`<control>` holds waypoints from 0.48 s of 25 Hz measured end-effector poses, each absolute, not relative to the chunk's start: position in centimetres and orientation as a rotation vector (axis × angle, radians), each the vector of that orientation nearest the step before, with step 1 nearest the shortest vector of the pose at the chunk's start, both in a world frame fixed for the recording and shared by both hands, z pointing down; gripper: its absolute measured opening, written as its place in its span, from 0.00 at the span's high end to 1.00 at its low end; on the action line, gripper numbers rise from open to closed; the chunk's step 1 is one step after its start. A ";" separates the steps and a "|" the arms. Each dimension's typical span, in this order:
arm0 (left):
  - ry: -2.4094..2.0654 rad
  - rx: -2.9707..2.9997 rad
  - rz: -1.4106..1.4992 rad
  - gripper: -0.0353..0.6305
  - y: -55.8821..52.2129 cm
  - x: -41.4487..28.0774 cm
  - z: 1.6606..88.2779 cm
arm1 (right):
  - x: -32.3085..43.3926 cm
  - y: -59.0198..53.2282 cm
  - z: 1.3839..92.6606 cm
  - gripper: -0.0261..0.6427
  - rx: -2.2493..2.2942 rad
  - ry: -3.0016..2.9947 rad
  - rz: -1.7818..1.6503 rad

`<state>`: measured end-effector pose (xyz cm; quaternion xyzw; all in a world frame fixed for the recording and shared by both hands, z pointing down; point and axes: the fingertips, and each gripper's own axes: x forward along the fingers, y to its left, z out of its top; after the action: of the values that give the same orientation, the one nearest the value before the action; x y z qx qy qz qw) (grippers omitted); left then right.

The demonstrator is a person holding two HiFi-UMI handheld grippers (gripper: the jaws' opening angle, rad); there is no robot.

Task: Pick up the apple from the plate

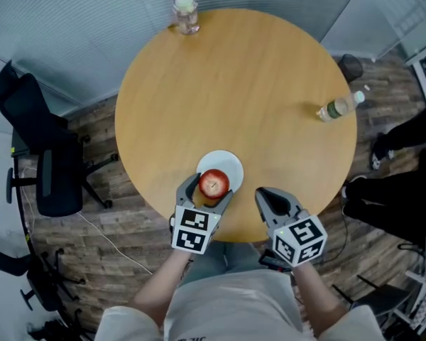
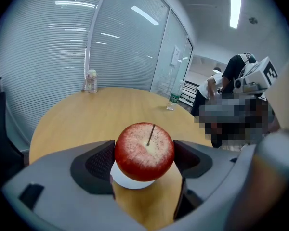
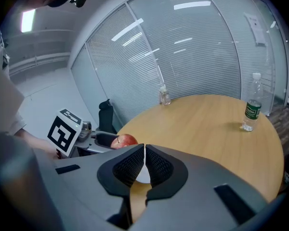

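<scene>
Left gripper view showed the left gripper (image 2: 144, 157) clamping the apple (image 2: 145, 148), plate (image 2: 130, 182) just beneath; right gripper (image 3: 144, 153) had its jaws pressed together, empty.

Apple look: apple (image 1: 214, 183) (image 2: 144, 151) is red and round, with a pale speckled patch round a thin dark stem.
Apple pose: upright, stem up.
Apple place: gripped between the left gripper (image 1: 211, 188) (image 2: 144, 158) jaws, over the plate's near rim.
Plate: plate (image 1: 227, 163) (image 2: 127, 183) is small, white and round, lying flat near the table (image 1: 234, 84) edge.
</scene>
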<state>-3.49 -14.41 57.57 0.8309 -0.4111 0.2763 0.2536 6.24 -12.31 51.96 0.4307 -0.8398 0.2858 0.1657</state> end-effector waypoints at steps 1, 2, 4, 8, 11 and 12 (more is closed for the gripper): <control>-1.119 2.265 0.751 0.37 -14.1 -3.6 56.9 | 6.3 -12.2 51.6 0.91 1.229 -2.397 0.803; -1.123 2.271 0.748 0.37 -13.8 -3.8 56.3 | 6.3 -12.1 51.3 0.91 1.232 -2.402 0.794; -1.134 2.280 0.725 0.37 -13.2 -4.0 54.9 | 6.3 -11.7 50.7 0.91 1.240 -2.412 0.777; -1.165 2.290 0.656 0.37 -11.8 -4.6 52.1 | 6.5 -10.9 49.4 0.91 1.252 -2.424 0.737; -1.181 2.303 0.636 0.37 -11.0 -4.9 50.8 | 6.8 -10.5 48.7 0.91 1.263 -2.430 0.708; -1.184 2.309 0.630 0.37 -10.8 -5.0 50.5 | 6.9 -10.4 48.4 0.91 1.268 -2.433 0.701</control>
<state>-4.99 -10.79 50.51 0.8408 -0.4311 0.2295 0.2336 6.90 -10.37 48.42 0.4425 -0.8488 0.2447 0.1542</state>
